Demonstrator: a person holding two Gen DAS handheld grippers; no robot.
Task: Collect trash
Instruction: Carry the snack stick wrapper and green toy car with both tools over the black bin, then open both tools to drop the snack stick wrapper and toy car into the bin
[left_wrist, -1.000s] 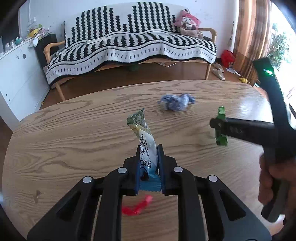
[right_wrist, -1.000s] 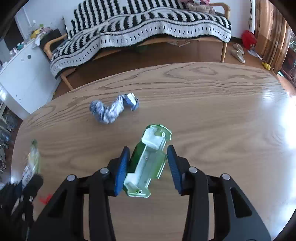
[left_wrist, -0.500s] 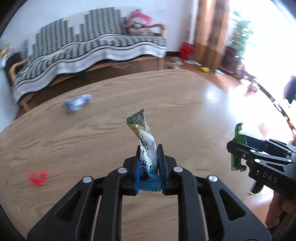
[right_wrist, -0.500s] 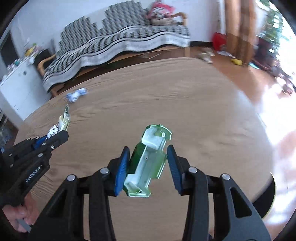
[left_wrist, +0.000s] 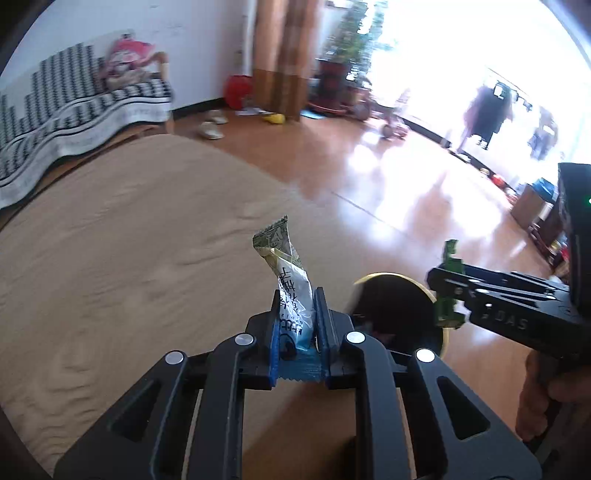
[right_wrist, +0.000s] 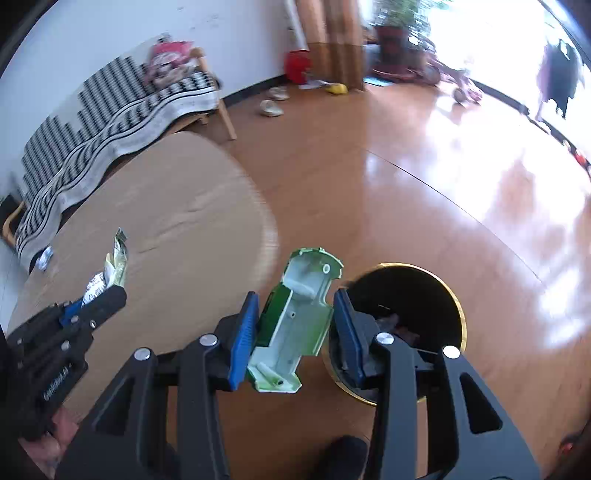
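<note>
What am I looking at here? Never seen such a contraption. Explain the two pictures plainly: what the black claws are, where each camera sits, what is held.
No robot: a person carries a hand-held gripper in each hand. Each has a fisheye camera looking forward along its own jaws, so each picture shows its own jaws at the bottom and the other gripper at the side.

The left gripper is shut on a snack wrapper that stands up from the jaws. The right gripper is shut on a green and white plastic shell.

Behind lies a wooden table, with a small crumpled scrap at its far edge. Beside the table, on the floor, stands a dark bin with a gold rim, close under the right gripper.
</note>
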